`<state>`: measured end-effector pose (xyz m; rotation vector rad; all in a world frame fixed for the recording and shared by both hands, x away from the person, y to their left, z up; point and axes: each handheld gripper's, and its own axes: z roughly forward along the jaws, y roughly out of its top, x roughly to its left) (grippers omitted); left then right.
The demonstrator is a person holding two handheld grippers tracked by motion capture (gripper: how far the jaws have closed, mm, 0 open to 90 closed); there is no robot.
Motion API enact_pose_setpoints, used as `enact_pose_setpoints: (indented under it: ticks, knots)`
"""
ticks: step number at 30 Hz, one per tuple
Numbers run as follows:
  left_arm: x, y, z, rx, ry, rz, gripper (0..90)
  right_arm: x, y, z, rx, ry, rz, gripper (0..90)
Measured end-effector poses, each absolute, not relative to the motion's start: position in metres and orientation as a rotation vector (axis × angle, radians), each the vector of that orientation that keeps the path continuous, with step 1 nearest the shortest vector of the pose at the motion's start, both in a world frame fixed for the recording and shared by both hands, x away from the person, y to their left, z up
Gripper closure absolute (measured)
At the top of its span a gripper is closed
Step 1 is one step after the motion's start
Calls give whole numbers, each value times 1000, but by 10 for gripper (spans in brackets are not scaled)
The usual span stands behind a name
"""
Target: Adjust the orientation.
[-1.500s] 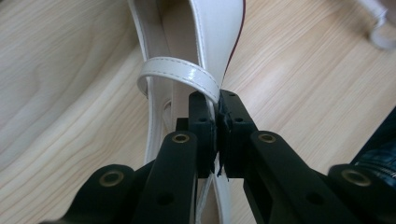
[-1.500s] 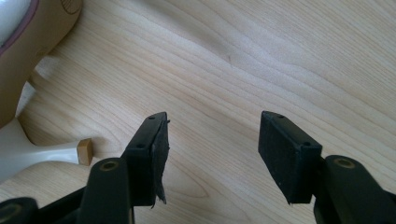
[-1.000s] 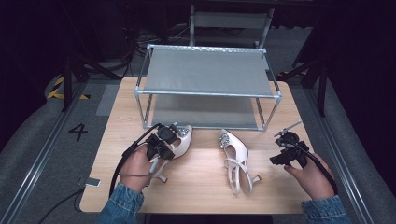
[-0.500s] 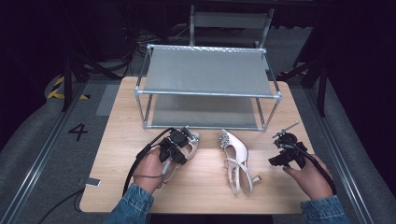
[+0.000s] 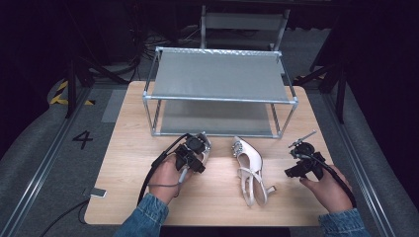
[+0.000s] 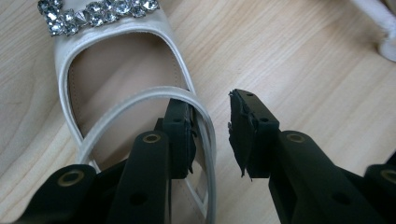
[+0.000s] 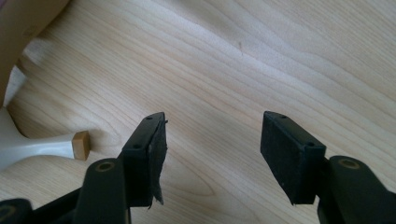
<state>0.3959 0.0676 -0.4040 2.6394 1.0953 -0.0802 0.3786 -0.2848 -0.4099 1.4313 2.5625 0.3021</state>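
The left gripper (image 6: 210,135), its jaws just opening, straddles the white sandal's (image 6: 116,60) side strap on the worktop (image 5: 128,163); the right gripper (image 7: 212,154) gapes empty.

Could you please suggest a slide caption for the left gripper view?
Left hand-held gripper, jaws parted, straddling the side rim of a white jewelled shoe on the wooden table.

My left gripper (image 5: 193,154) covering most of the left shoe (image 5: 203,148) from above, its heel cut off in my left gripper view, right shoe's heel (image 7: 46,145) half out of frame
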Motion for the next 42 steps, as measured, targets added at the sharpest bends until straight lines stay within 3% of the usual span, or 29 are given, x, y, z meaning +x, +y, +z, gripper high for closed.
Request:
enact_pose_setpoints:
  ticks: [21, 42]
  knots:
    - [405, 55, -423, 2727, 1127, 7, 844, 371, -300, -414, 1470, 2549, 302, 404]
    - [418, 63, -396, 2665, 1112, 108, 854, 369, -305, -412, 1489, 2536, 312, 403]
